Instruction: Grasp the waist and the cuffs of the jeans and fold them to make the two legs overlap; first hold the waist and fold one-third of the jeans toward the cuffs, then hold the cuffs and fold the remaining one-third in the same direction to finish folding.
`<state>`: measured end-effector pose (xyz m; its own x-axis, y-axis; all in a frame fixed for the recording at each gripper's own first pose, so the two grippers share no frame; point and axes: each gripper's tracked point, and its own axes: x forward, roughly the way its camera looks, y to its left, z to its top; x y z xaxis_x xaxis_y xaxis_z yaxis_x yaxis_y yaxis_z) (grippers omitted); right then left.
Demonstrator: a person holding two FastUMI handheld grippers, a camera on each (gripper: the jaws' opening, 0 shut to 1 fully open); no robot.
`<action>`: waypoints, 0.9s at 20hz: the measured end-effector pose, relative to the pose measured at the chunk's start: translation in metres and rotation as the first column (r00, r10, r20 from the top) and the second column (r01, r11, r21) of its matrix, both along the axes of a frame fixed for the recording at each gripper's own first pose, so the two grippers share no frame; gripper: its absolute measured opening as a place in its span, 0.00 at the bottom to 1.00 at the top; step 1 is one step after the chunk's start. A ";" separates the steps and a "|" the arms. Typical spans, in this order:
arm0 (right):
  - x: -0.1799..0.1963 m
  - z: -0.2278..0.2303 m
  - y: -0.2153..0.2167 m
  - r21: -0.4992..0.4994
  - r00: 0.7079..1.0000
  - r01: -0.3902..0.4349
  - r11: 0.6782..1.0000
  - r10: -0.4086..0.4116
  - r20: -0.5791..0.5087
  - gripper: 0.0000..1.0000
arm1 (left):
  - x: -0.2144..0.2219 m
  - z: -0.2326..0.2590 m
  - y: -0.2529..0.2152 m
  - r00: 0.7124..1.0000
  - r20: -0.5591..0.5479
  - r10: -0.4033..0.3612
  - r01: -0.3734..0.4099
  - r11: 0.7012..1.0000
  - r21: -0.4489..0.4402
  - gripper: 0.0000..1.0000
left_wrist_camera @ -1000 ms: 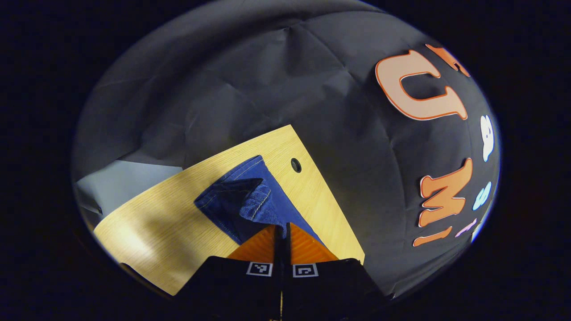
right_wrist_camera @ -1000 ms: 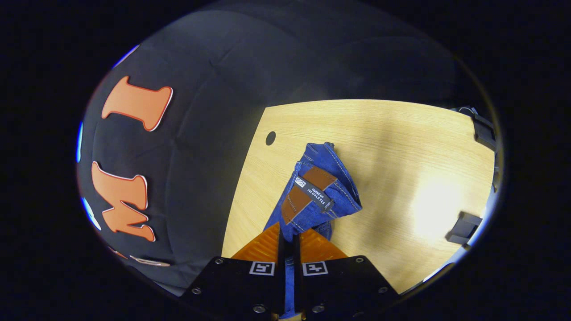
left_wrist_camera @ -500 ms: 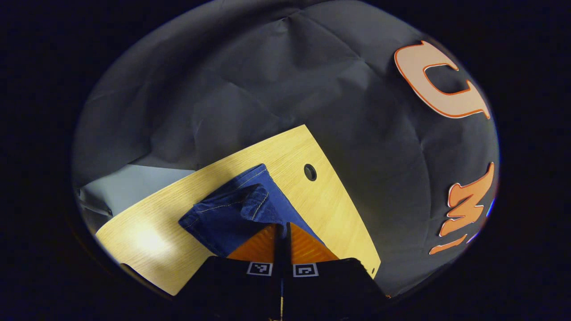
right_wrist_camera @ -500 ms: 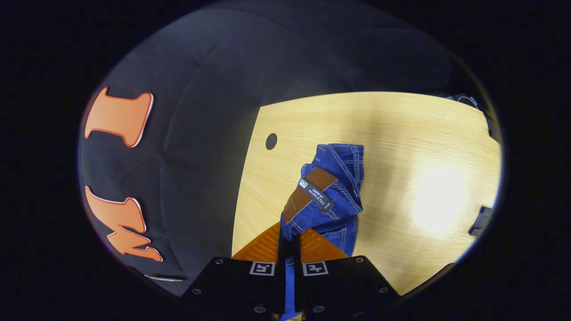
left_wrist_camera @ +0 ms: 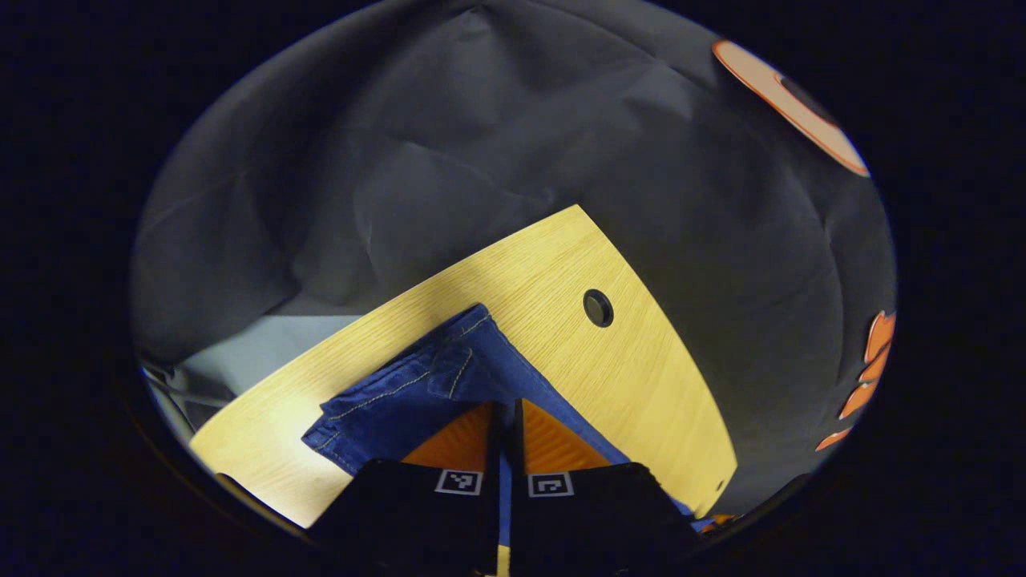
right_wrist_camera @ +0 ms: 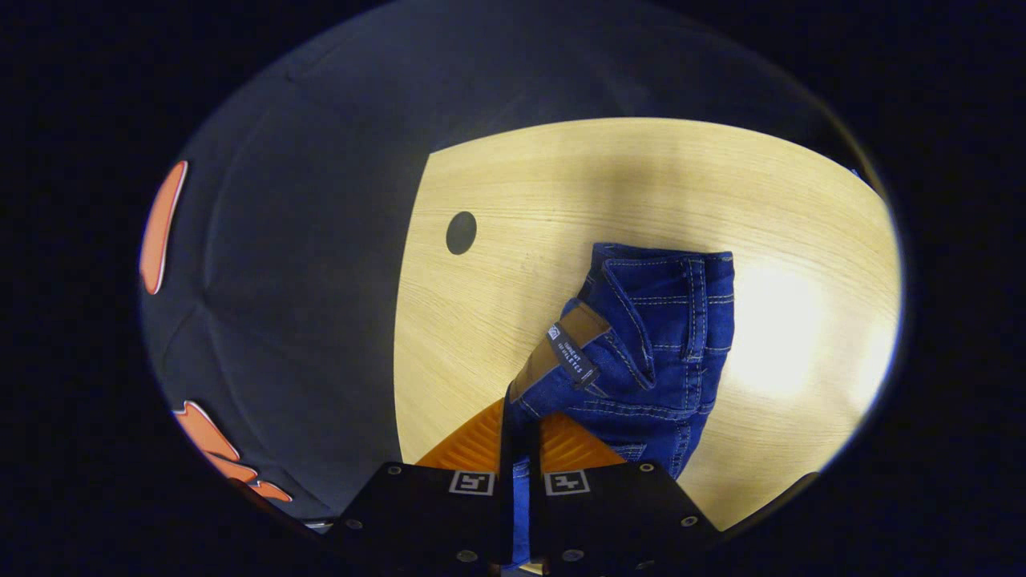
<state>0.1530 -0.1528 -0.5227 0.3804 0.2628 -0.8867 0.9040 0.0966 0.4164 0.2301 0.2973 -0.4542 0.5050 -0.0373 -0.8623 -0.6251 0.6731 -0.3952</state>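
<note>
Blue jeans (left_wrist_camera: 417, 385) lie on the wooden table (left_wrist_camera: 545, 280), their far end spread flat with a cuff hem showing. My left gripper (left_wrist_camera: 503, 409) is shut on the denim, which runs up between its fingers. In the right gripper view the waist end of the jeans (right_wrist_camera: 657, 336), with its brown leather patch (right_wrist_camera: 561, 353), hangs folded over onto the table (right_wrist_camera: 641, 184). My right gripper (right_wrist_camera: 519, 409) is shut on the waistband beside that patch.
A round cable hole (left_wrist_camera: 598, 308) sits in the table near its curved edge; the same hole (right_wrist_camera: 461, 232) shows in the right gripper view. Black cloth wall stands behind the table. Grey floor (left_wrist_camera: 240, 353) lies beyond the table's left edge.
Both grippers have come lower and closer to the table, still shut on the jeans. The cloth has settled and spread flatter on the wood; the waist end now lies wider.
</note>
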 end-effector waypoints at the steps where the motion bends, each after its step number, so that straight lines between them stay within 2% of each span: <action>1: 0.004 0.003 -0.003 0.003 1.000 0.004 1.000 -0.004 0.010 0.08 | 0.003 0.004 -0.003 1.000 0.006 -0.025 0.025 1.000 0.008 0.10; 2: 0.008 0.008 -0.008 0.001 1.000 0.009 1.000 -0.009 0.029 0.18 | 0.004 0.005 -0.005 0.999 0.009 -0.047 0.047 0.999 0.017 0.26; 3: 0.017 0.009 -0.012 0.000 0.998 0.018 1.000 -0.018 0.061 0.24 | 0.005 0.011 -0.006 0.998 0.027 -0.064 0.064 0.998 0.022 0.31; 4: 0.022 0.013 -0.017 0.001 0.996 0.029 1.000 -0.029 0.088 0.39 | 0.013 0.015 -0.008 0.996 0.047 -0.075 0.074 0.997 0.024 0.44; 6: 0.021 0.010 -0.024 -0.016 0.996 0.029 0.999 -0.027 0.085 0.50 | 0.019 0.024 -0.012 0.992 0.068 -0.104 0.101 0.994 0.045 0.70; 7: 0.012 0.007 -0.027 -0.037 0.998 0.009 0.999 -0.007 0.057 0.66 | 0.017 0.024 -0.014 0.992 0.055 -0.114 0.111 0.992 0.056 0.87; 8: 0.003 0.003 -0.030 -0.063 0.999 -0.015 0.998 0.018 0.035 0.75 | 0.014 0.025 -0.018 0.991 0.048 -0.125 0.123 0.991 0.044 0.89; 9: -0.007 0.002 -0.036 -0.093 0.999 -0.044 0.995 0.046 0.013 0.78 | 0.012 0.026 -0.020 0.991 0.043 -0.125 0.124 0.992 0.034 0.89; 10: -0.021 0.001 -0.041 -0.125 0.997 -0.071 0.990 0.070 -0.007 0.86 | 0.011 0.028 -0.022 0.991 0.047 -0.125 0.124 0.992 0.033 0.96; 13: -0.047 -0.002 -0.058 -0.194 0.989 -0.141 0.971 0.130 -0.065 0.92 | 0.012 0.037 -0.016 0.989 0.049 -0.137 0.133 0.988 0.082 0.98; 14: -0.054 -0.003 -0.063 -0.215 0.986 -0.163 0.963 0.149 -0.080 0.96 | 0.007 0.042 -0.017 0.986 0.046 -0.158 0.153 0.982 0.107 0.98; 18: -0.083 -0.015 -0.081 -0.265 0.966 -0.245 0.933 0.210 -0.154 0.99 | 0.000 0.047 -0.017 0.962 0.021 -0.273 0.263 0.941 0.213 0.98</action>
<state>0.0702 -0.2340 -0.5375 0.2252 0.0644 -0.9722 0.8859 0.4019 0.2318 0.2301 0.2804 -0.4075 0.5430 -0.0009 -0.8397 -0.3936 0.8831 -0.2555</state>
